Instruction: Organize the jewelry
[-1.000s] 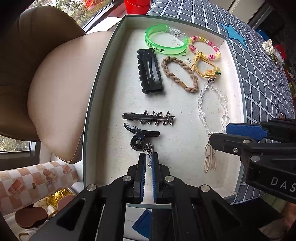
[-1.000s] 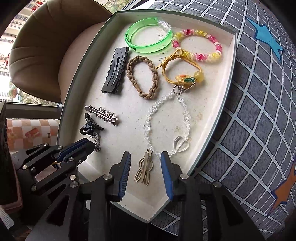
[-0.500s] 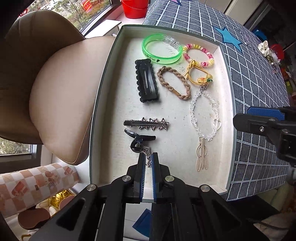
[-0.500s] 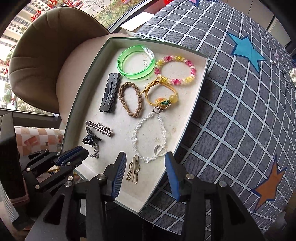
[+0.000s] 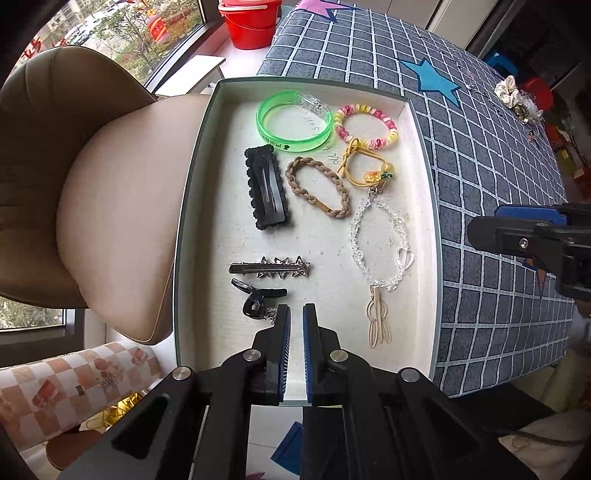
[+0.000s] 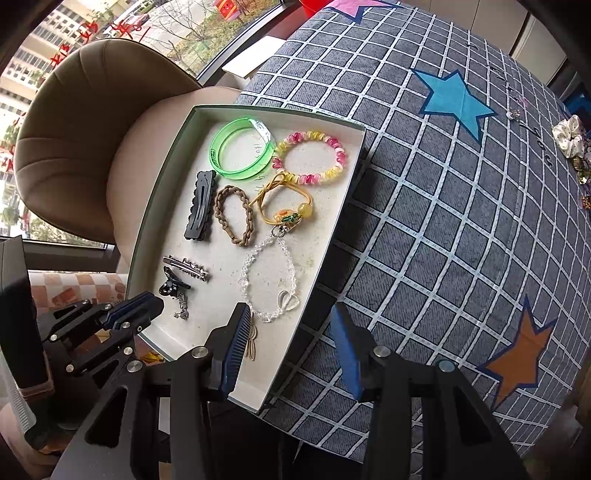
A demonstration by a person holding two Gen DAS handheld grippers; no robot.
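A shallow white tray point(image 5: 192, 206) holds a green bangle point(image 5: 293, 122), a pink-yellow spiral tie point(image 5: 365, 125), a yellow cord with a charm point(image 5: 365, 166), a brown braided tie point(image 5: 317, 186), a black hair clip point(image 5: 266, 188), a silver star clip point(image 5: 269, 267), a black claw clip with a chain point(image 5: 255, 299), a clear bead bracelet point(image 5: 380, 243) and a gold rabbit clip point(image 5: 378, 321). My left gripper point(image 5: 296, 314) hangs shut and empty above the tray's near end, beside the claw clip. My right gripper point(image 6: 290, 312) is opening over the tray's right rim point(image 6: 332, 229), with nothing held.
The tray lies at the left edge of a grey checked cloth point(image 6: 443, 221) with star patches. A beige chair point(image 5: 110, 184) stands left of it, a red bucket point(image 5: 251, 22) behind. A white scrunchie point(image 6: 567, 136) and small trinkets lie at the far right.
Both grippers have risen, so the tray looks smaller. The right one has drifted right, off the gold rabbit clip toward the tray's rim, and its jaws have widened. The jewelry has not moved.
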